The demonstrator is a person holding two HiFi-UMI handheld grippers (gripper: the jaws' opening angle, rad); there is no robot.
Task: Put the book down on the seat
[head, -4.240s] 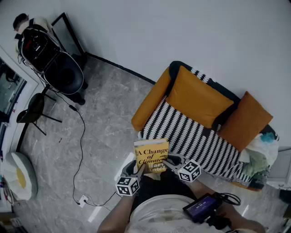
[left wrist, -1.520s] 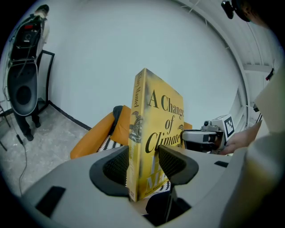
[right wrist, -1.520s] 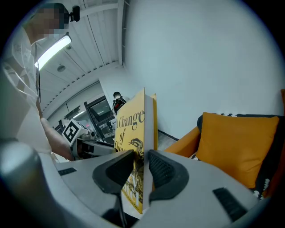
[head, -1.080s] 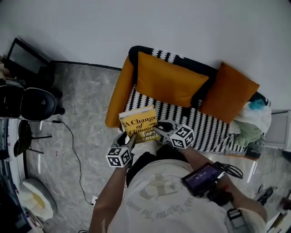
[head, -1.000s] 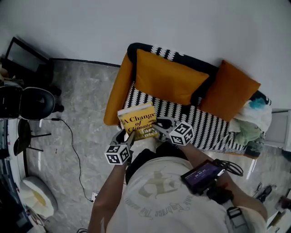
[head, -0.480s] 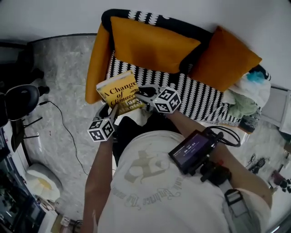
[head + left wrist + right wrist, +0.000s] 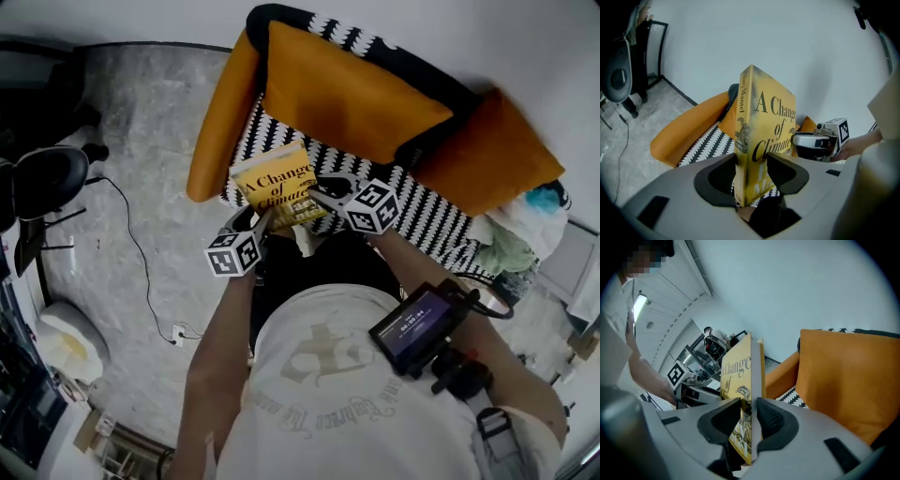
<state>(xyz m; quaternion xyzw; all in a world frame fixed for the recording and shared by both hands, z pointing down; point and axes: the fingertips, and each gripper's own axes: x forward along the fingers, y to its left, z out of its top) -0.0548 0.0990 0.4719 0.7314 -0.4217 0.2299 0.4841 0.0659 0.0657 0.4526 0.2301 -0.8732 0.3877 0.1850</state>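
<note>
Both pairs of jaws pinch the book (image 7: 761,140) upright: the left gripper (image 7: 752,173) at its spine, the right gripper (image 7: 750,420) at its page edge. It has come in over the striped seat's (image 7: 427,216) front corner, with the armrest (image 7: 217,122) at 10 o'clock. It is still aloft, so lowering remains. Only the head view shows the seat beneath.

Over the last 4.2 s I have carried the book (image 7: 279,186) forward: it hung over the floor (image 7: 141,225), short of the front edge of the striped seat (image 7: 427,220), and now overlaps that seat's corner beside the orange armrest (image 7: 214,131).
</note>
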